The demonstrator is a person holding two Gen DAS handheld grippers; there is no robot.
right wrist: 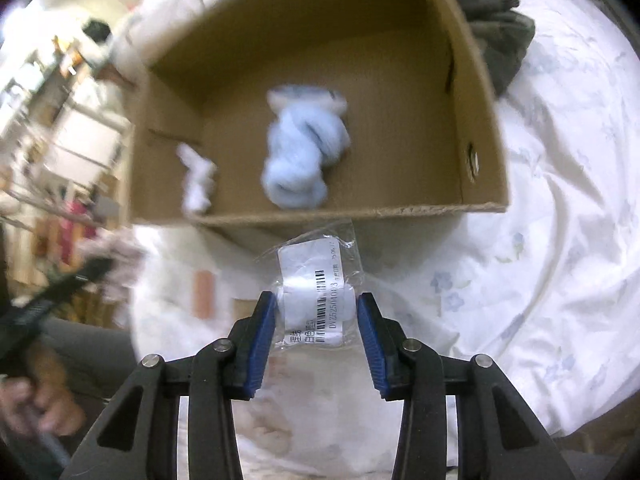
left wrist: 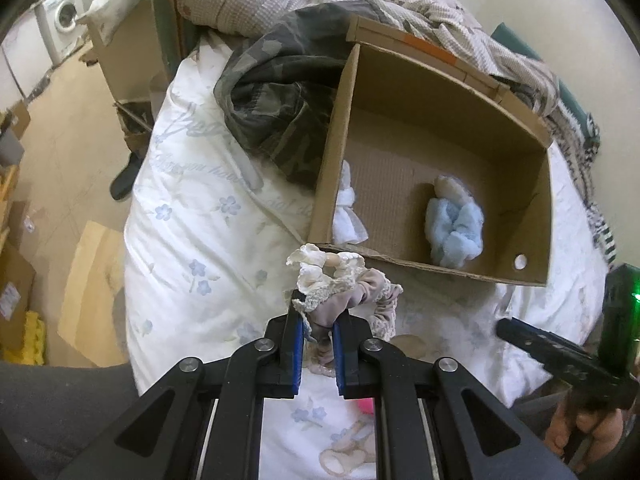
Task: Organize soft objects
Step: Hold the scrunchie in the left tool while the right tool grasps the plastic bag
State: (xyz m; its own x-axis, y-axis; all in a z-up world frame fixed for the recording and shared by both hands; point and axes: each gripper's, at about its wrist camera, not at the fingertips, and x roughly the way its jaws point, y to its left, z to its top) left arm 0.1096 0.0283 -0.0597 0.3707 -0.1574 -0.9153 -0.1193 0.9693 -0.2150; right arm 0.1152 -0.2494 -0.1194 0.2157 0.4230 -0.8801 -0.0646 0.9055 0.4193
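Observation:
My left gripper (left wrist: pixel 318 312) is shut on a beige lace-trimmed scrunchie (left wrist: pixel 344 292) and holds it just in front of the near wall of an open cardboard box (left wrist: pixel 440 92) on the bed. In the box lie a fluffy light-blue soft item (left wrist: pixel 454 226) and a small white cloth item (left wrist: pixel 348 216). My right gripper (right wrist: pixel 316 312) is shut on a clear plastic bag with a white barcode label (right wrist: pixel 316 284), held just before the box's near wall (right wrist: pixel 360 212). The blue item (right wrist: pixel 304 152) and the white item (right wrist: pixel 196 182) also show in the right wrist view.
The box sits on a white floral duvet (left wrist: pixel 192 248). A camouflage garment (left wrist: pixel 272 96) lies against the box's left side and a patterned blanket (left wrist: pixel 420 4) behind it. The floor with cardboard boxes (left wrist: pixel 92 304) is left of the bed. The other gripper (left wrist: pixel 560 360) shows at right.

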